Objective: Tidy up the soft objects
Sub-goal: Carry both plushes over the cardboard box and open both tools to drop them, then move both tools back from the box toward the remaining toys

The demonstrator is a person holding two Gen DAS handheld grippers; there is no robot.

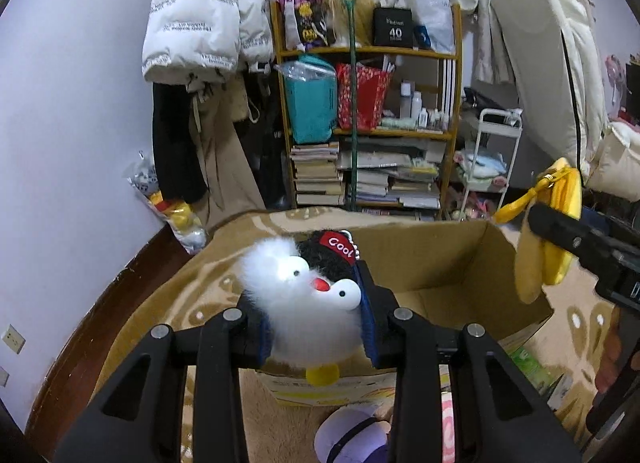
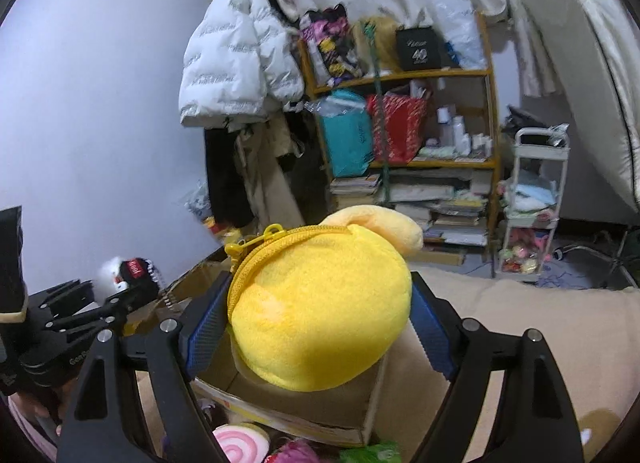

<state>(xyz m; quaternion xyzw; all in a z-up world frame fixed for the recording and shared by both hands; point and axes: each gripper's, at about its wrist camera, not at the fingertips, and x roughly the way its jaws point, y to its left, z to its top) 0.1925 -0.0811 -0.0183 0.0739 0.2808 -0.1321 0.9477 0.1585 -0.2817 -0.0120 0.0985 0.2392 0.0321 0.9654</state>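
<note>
My left gripper [image 1: 316, 315] is shut on a fluffy white penguin plush [image 1: 308, 303] with a black cap reading "Cool". It holds the plush above the near wall of an open cardboard box [image 1: 448, 263]. My right gripper [image 2: 320, 315] is shut on a yellow plush zip pouch [image 2: 320, 303] with a pale ear, held over the box [image 2: 304, 411]. The pouch also shows at the right in the left wrist view [image 1: 548, 231]. The penguin and the left gripper show at the left in the right wrist view [image 2: 128, 267].
More soft toys lie on the beige carpet by the box: a purple plush [image 1: 352, 439], a pink swirl plush [image 2: 240, 443], a green item [image 1: 532, 367]. A wooden shelf [image 1: 368, 131], hanging coats [image 1: 200, 43], a white trolley [image 1: 488, 167] and a mattress [image 1: 548, 63] stand behind.
</note>
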